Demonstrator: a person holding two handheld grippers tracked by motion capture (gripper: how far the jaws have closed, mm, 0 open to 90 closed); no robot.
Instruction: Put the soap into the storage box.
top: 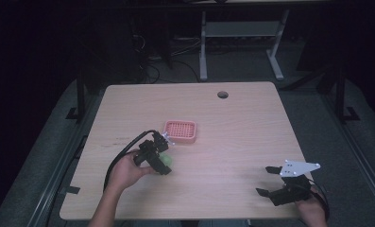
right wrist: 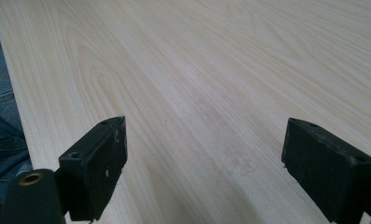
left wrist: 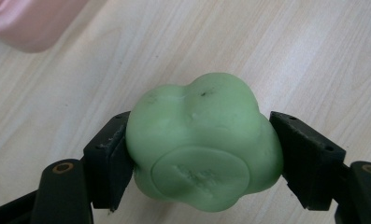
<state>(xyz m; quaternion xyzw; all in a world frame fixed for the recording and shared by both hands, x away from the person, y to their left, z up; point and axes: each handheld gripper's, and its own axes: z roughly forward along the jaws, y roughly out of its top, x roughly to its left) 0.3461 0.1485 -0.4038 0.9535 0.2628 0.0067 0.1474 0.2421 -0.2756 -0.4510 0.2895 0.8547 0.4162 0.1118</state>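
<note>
While the left claw (left wrist: 202, 149) pinches a green lump (left wrist: 203, 140), the right claw (right wrist: 204, 172) rests spread wide.

High view: fixed above the person's side, facing forward and down, far enough to take in the whole surface (top: 232, 137)
Left gripper view: looks closely down along its jaws at the wood
Right gripper view: low, skimming the wood
Shared: the same wooden top

dim room, light wooden table (top: 232, 137), grey floor (top: 317, 109), white desk frame (top: 203, 47) behind
</note>
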